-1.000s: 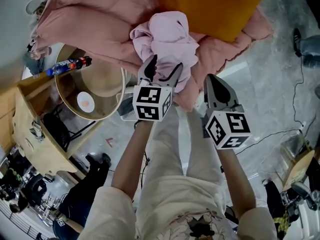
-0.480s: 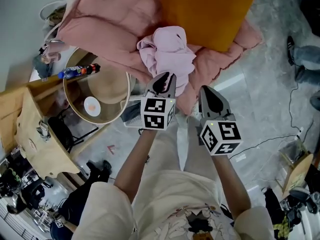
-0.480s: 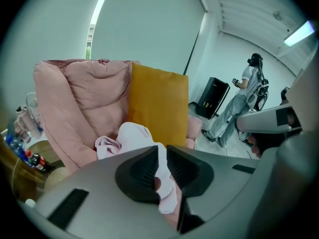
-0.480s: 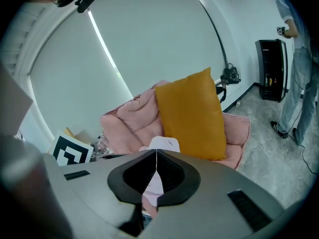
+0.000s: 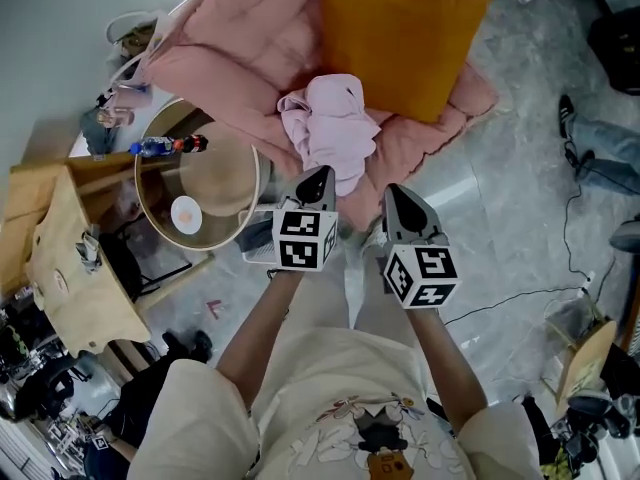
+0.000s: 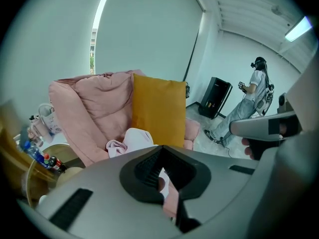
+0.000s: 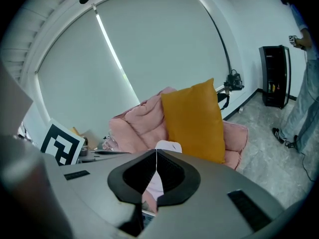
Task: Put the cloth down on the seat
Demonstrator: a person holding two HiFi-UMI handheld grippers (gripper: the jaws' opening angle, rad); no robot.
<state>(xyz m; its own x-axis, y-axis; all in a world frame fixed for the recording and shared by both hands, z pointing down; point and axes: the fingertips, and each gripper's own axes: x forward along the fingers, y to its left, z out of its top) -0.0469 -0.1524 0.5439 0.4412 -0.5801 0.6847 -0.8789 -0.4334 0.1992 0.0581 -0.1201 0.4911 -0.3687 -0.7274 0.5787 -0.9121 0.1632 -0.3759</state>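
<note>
The pale cloth (image 5: 330,128) lies crumpled on the pink seat (image 5: 240,38), upper centre. Below it, the left gripper (image 5: 319,175) has just closed on nothing. The right gripper (image 5: 393,192) is closed and empty too.

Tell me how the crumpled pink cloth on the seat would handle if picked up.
Probably floppy: the cloth lies in a crumpled heap of soft folds, so a pinch would likely lift one part and let the rest hang. Likely light, being thin fabric. Unlikely to roll or slide, slumped on the padded seat.
</note>
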